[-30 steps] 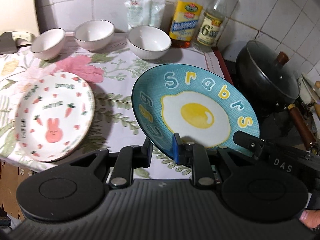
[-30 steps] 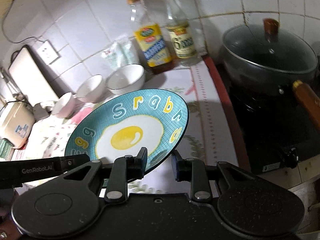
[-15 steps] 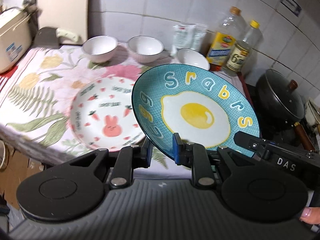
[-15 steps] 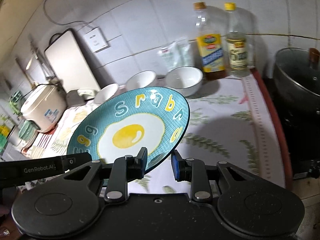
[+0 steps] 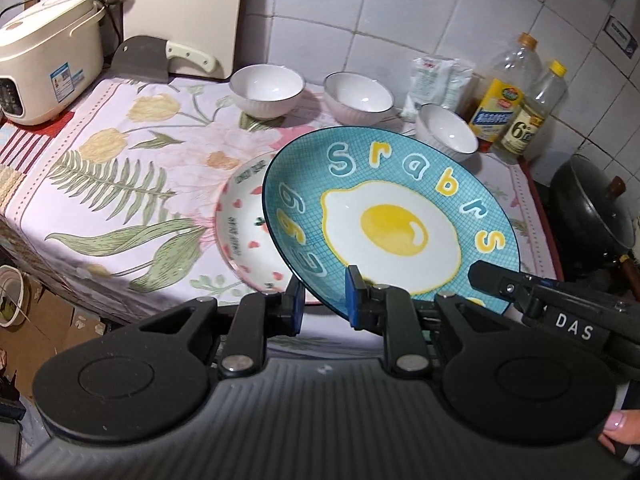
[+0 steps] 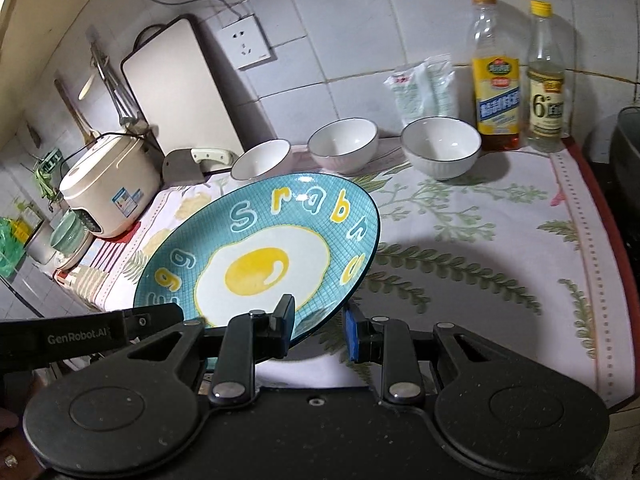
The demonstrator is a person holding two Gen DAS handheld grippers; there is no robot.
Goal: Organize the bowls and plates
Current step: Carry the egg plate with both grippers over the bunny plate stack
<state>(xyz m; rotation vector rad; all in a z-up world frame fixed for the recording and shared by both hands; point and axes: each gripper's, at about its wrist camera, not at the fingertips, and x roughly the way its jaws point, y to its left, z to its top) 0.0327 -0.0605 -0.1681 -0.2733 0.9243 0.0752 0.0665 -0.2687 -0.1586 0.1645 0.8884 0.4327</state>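
A blue plate (image 5: 392, 216) with a fried-egg picture hangs tilted above the flowered cloth, held from both sides. My left gripper (image 5: 324, 304) is shut on its near rim. My right gripper (image 6: 318, 328) is shut on the rim at the plate's (image 6: 264, 248) right side. Under the blue plate's left edge lies a white bunny plate (image 5: 240, 232), mostly hidden. Three white bowls stand in a row at the back: one (image 5: 267, 88) on the left, one (image 5: 358, 96) in the middle, one (image 5: 448, 132) on the right.
A rice cooker (image 5: 44, 56) and a cleaver (image 5: 160, 60) sit at the back left. Two bottles (image 5: 500, 100) and a packet stand by the tiled wall. A black lidded pot (image 5: 592, 216) is on the stove at right. The counter's front edge (image 5: 60, 256) drops off at left.
Both grippers have carried the blue plate leftward along the counter. It now overlaps the bunny plate, and the rice cooker and cleaver have come into view.
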